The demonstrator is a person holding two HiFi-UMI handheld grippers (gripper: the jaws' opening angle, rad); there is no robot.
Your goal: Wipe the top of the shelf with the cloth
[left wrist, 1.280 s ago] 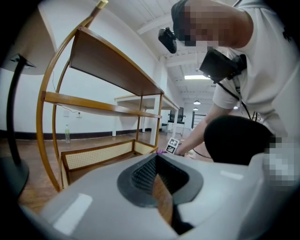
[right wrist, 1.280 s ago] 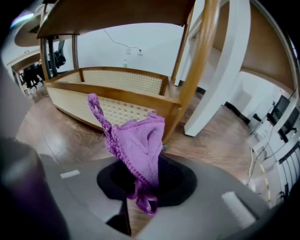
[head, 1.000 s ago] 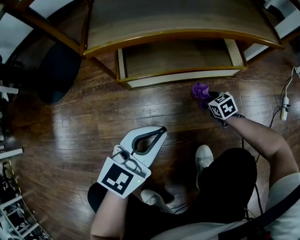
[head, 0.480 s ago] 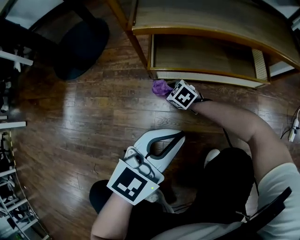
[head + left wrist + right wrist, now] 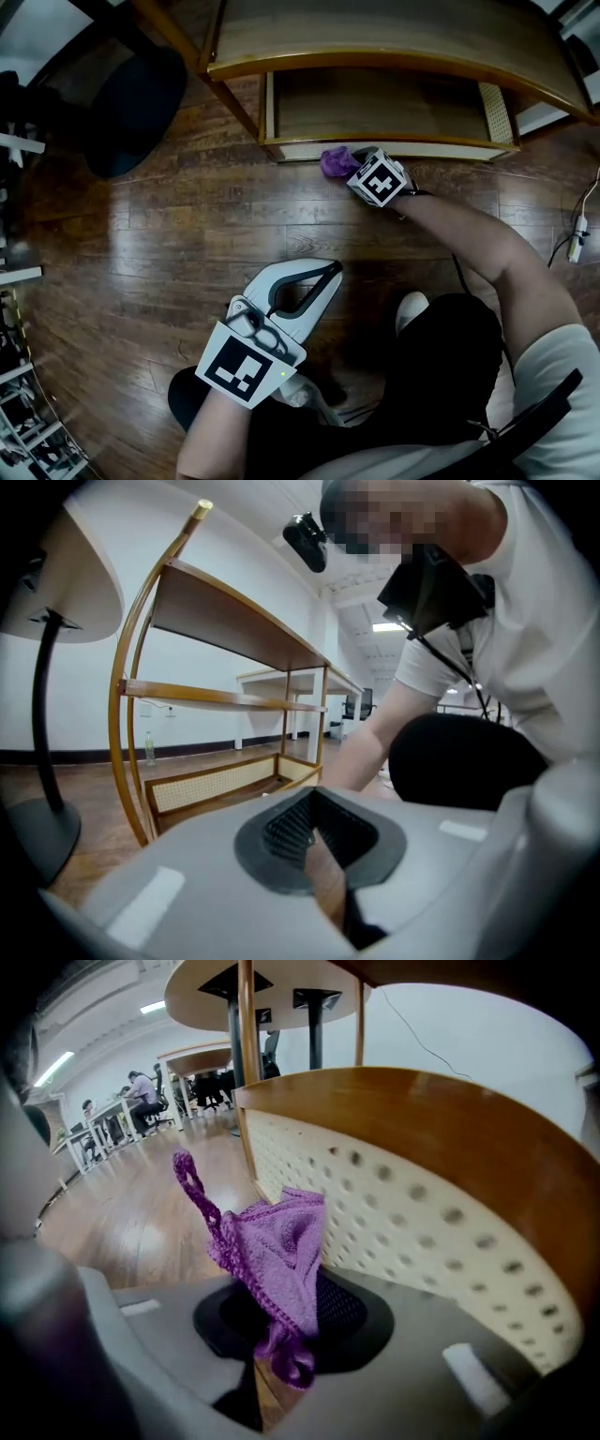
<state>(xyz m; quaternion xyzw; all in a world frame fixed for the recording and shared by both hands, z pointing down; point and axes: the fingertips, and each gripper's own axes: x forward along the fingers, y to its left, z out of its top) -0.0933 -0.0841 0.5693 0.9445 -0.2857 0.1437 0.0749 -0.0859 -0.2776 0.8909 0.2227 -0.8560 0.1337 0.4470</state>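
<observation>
So, one purple knitted cloth (image 5: 272, 1241) here, and it's pinched in the right gripper (image 5: 286, 1312), whose jaws are clamped tight on its lower end while the rest sticks up in a bunched fold with a little loop at the top. From the head view, the right gripper (image 5: 356, 161) is reaching out low on the far side, with the cloth (image 5: 335, 161) right up against the front edge of the bottom tier of the curved wooden shelf (image 5: 375, 37). It's nowhere near the shelf's top board. The right gripper view shows a white perforated panel with a wooden rim (image 5: 422, 1222) just right of the cloth.

Only one shelf unit, and the left gripper view shows three tiers on it (image 5: 225, 621).

The left gripper (image 5: 328, 269) hangs near the person, well apart from the shelf, over the dark wooden plank floor (image 5: 169, 244). Its two jaws are together with nothing between them (image 5: 314, 832).

Two white shoes show near the bottom, one (image 5: 410, 309) on the right and one (image 5: 300, 389) closer in.
</observation>
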